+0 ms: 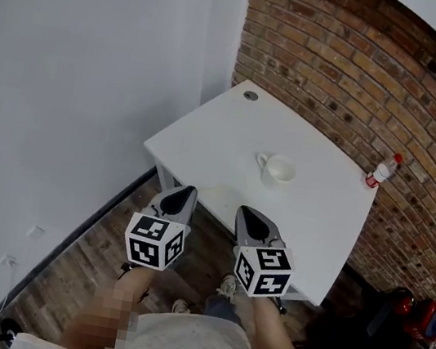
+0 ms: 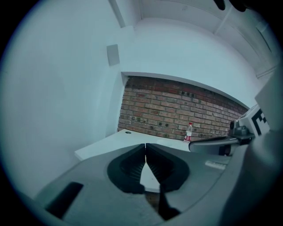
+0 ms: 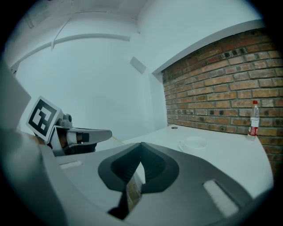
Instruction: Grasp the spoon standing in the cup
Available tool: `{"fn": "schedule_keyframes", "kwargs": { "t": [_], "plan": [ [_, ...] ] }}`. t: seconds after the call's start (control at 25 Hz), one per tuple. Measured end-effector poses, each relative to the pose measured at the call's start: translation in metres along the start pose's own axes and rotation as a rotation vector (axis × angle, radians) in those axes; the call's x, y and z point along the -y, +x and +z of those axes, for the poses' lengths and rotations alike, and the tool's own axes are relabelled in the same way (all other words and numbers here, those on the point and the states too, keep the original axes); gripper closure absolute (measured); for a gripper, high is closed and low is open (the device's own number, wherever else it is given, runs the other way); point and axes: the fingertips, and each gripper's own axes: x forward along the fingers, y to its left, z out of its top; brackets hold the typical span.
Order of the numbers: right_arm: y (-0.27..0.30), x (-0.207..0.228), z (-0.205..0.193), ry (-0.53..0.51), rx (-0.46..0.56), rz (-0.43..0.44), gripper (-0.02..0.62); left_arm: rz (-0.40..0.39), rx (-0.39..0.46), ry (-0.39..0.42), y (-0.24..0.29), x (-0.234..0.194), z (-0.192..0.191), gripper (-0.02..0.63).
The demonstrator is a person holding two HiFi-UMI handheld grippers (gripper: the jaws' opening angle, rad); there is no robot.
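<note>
Both closed, empty: left gripper (image 1: 184,193) and right gripper (image 1: 249,215) side by side off the table (image 1: 207,139) near edge, likely staging for the cup (image 1: 276,171); spoon not visible.

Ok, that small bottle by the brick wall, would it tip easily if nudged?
Probably: the bottle stands upright, tall and narrow, so a sideways nudge would likely topple it. It looks round, so it may then roll. It stands near the table's corner and could drop off.
</note>
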Motion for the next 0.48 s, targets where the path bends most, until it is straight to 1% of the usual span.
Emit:
{"fn": "schedule_keyframes", "kwargs": {
  "t": [0.48],
  "plan": [
    [-0.011,-0.006,-0.005,-0.013,-0.003,-0.01,0.589,-0.014,-0.003,-0.006,-0.008,0.007,-0.008,0.601]
  ]
}}
